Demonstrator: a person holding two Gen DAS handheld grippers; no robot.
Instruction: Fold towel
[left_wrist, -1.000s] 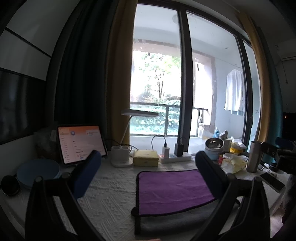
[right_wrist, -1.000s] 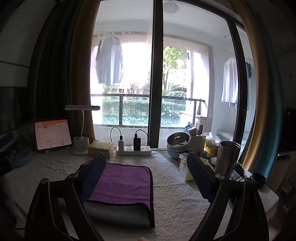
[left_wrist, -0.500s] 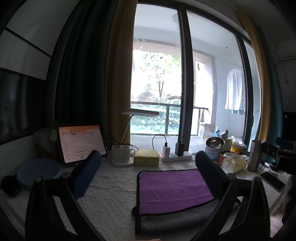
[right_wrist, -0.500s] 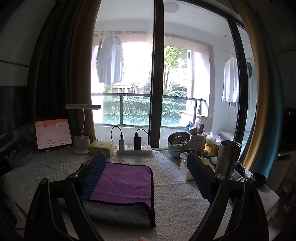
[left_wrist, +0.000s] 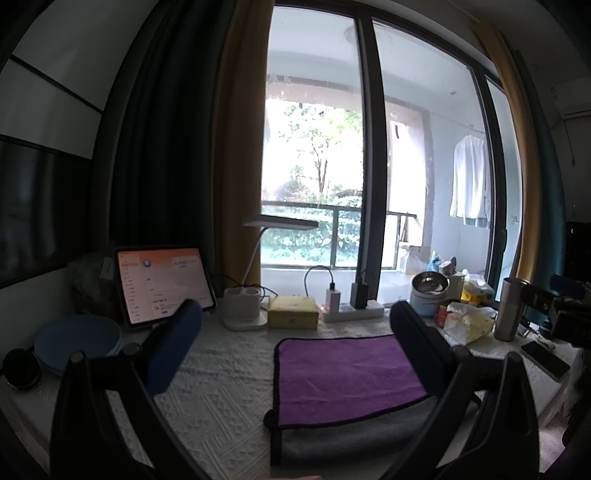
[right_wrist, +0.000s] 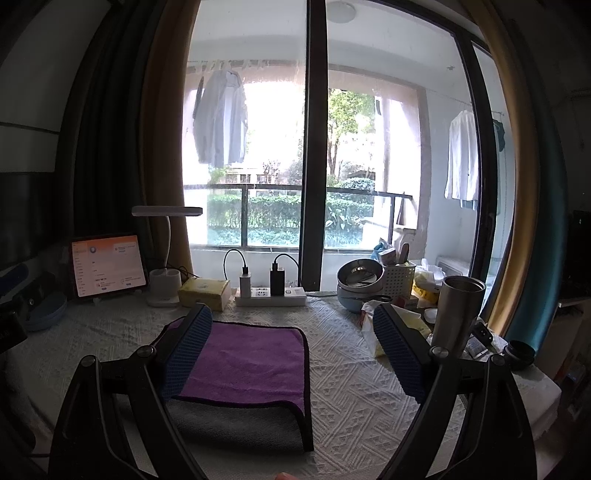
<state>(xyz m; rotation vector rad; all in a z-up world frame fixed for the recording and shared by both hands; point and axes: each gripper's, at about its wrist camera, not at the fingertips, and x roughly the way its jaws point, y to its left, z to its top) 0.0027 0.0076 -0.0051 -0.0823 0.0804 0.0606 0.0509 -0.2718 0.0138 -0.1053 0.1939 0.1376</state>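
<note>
A towel, purple on top with a grey underside and dark trim, lies folded on the white textured table cover. It shows in the left wrist view (left_wrist: 343, 373) and in the right wrist view (right_wrist: 247, 365). Its near edge hangs over the front, grey side out. My left gripper (left_wrist: 295, 336) is open and empty, held above the table with the towel between and below its fingers. My right gripper (right_wrist: 291, 339) is open and empty, with its left finger (right_wrist: 186, 350) over the towel's left part.
At the back stand a lit tablet (left_wrist: 162, 284), a desk lamp (left_wrist: 245, 314), a yellow box (left_wrist: 293, 312) and a power strip (right_wrist: 271, 293). Bowls (right_wrist: 360, 284), a basket, tissue packs and a steel tumbler (right_wrist: 458, 314) crowd the right. A blue plate (left_wrist: 77, 339) sits left.
</note>
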